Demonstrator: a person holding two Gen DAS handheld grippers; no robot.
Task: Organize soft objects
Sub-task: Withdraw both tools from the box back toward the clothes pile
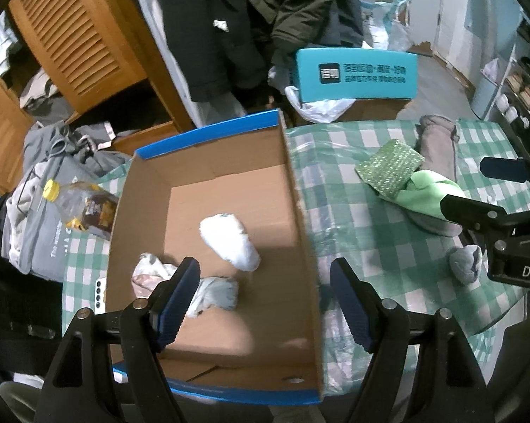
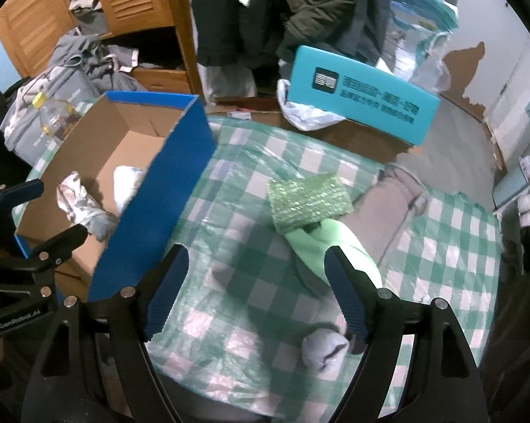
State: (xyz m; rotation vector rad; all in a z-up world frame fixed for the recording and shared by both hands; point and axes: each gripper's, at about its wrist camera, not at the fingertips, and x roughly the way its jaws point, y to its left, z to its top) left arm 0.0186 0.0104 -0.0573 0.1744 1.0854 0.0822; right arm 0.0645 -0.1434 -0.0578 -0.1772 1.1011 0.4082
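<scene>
Overhead, the left tongs (image 1: 265,299) hang spread and empty above an open cardboard box (image 1: 296,190) with blue outer walls, standing on a green-checked surface (image 2: 229,162). Inside the box lie a rolled white cloth (image 1: 229,241) and a crumpled pale grey rag (image 1: 215,292). Beside the box, outside its right wall, the right tongs (image 2: 256,292) are likewise spread and grip nothing. Beyond that wall rest a sparkly green pouch (image 2: 309,199), a light green cloth (image 2: 330,238), a beige cloth (image 2: 388,208) and a small grey bundle (image 2: 323,349). Behind the box stands a turquoise carton (image 2: 360,95).
</scene>
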